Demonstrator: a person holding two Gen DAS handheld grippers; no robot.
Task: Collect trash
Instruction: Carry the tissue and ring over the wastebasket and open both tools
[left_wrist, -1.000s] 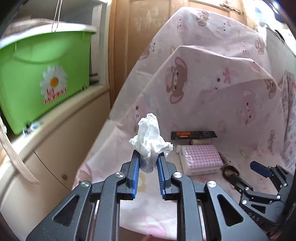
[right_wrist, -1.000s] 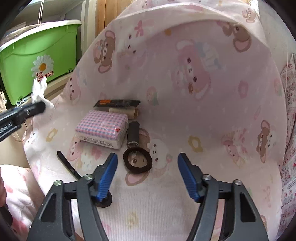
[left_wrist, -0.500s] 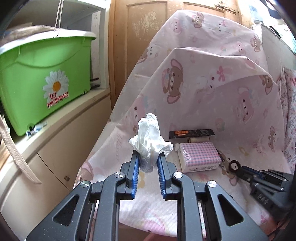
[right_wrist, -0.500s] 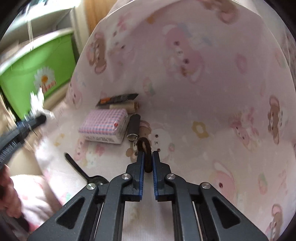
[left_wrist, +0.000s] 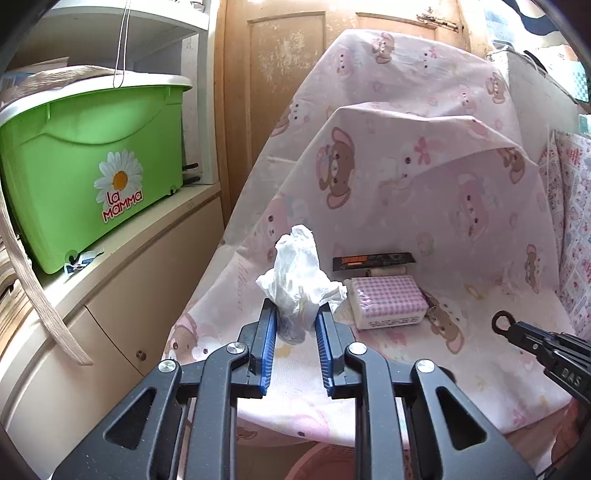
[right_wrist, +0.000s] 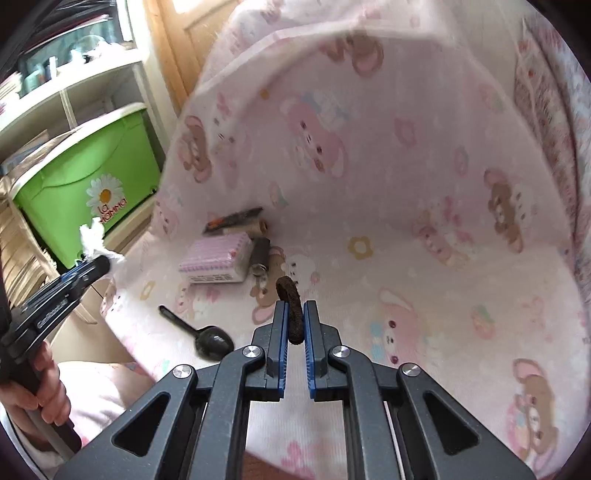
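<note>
With both tools loaded, left tool is clamped on the crumpled tissue, right tool is pinched on the dark hair tie.
Both held above the pink bear-print sheet, off its surface. On the sheet: pink checked pack, dark cylinder just beside it, black wrapper behind, black scoop near the front edge. Green bin sits on the cabinet, left, well apart.

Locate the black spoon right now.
Right wrist view, lower left: the black spoon lies on the bear-print sheet near its front edge, in front of the pink checked pack and left of the right tool.
</note>
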